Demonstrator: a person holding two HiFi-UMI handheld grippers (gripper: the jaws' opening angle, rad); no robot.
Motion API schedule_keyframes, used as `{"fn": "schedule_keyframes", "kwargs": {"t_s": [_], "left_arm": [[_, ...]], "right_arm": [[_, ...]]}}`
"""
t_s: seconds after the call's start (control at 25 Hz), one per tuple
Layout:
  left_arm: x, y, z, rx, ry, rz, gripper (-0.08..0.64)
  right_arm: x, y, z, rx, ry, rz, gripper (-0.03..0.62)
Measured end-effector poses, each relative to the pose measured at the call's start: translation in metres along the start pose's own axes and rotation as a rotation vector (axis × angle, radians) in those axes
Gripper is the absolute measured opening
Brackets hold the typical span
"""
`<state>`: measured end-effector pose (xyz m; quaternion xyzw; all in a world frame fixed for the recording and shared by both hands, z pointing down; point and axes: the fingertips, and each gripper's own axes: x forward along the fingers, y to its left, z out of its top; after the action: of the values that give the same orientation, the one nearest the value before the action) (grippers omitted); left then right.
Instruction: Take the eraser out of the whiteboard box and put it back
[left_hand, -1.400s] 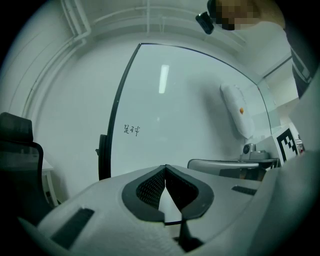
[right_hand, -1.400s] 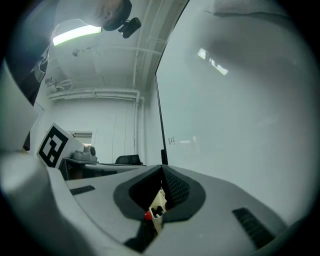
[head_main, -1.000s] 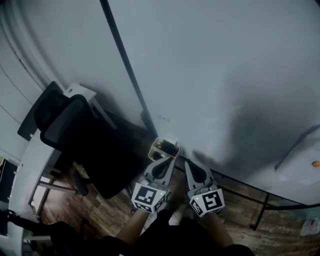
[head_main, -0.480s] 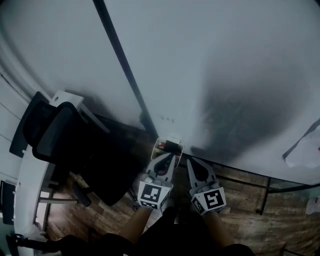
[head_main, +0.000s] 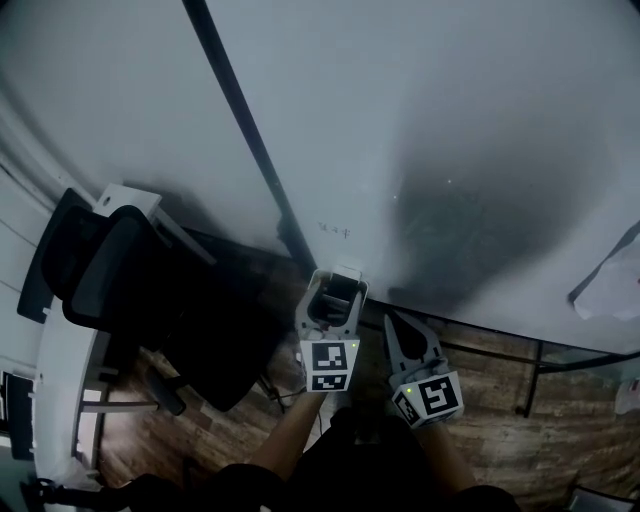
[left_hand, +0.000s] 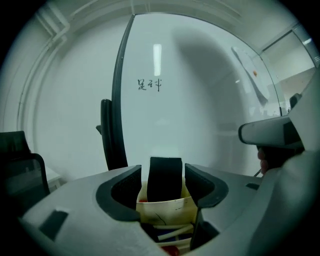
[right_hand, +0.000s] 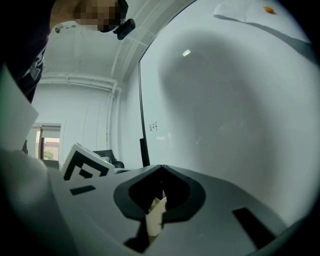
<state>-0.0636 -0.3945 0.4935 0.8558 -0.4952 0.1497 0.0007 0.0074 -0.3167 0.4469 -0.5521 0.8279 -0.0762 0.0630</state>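
Note:
A black eraser (left_hand: 165, 176) stands upright in the cream whiteboard box (left_hand: 167, 210), which hangs at the whiteboard's lower edge (head_main: 337, 292). My left gripper (left_hand: 162, 182) reaches over the box with its jaws opening. The eraser sits between the pads with a gap on each side. In the head view the left gripper (head_main: 331, 303) straddles the box. Below the eraser lie red and white markers (left_hand: 170, 236). To the right, my right gripper (head_main: 392, 322) is shut and empty, its tips (right_hand: 161, 169) pointing at the board.
The whiteboard (head_main: 450, 130) fills the view ahead, with a black frame post (head_main: 245, 140) left of the box. A black office chair (head_main: 140, 290) and a white desk (head_main: 60, 370) stand at the left. A paper sheet (head_main: 612, 285) hangs on the board at the right.
My left gripper has moved forward and down onto the box, and its jaws have gone from shut to open around the eraser. The right gripper has barely shifted.

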Motion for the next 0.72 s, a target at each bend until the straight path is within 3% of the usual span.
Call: {"fn": "schedule_keyframes", "kwargs": {"t_s": [0.32,0.72], "left_arm": [[0.024,-0.008,-0.014,-0.025,0.102,-0.011,0.268],[0.024,-0.004,-0.014,-0.038,0.112,0.027,0.238]], "right_arm": [[-0.010,-0.008,-0.001,-0.010,0.003,-0.016,0.003],[-0.013,-0.010,0.003,-0.008,-0.002,-0.016,0.002]]}}
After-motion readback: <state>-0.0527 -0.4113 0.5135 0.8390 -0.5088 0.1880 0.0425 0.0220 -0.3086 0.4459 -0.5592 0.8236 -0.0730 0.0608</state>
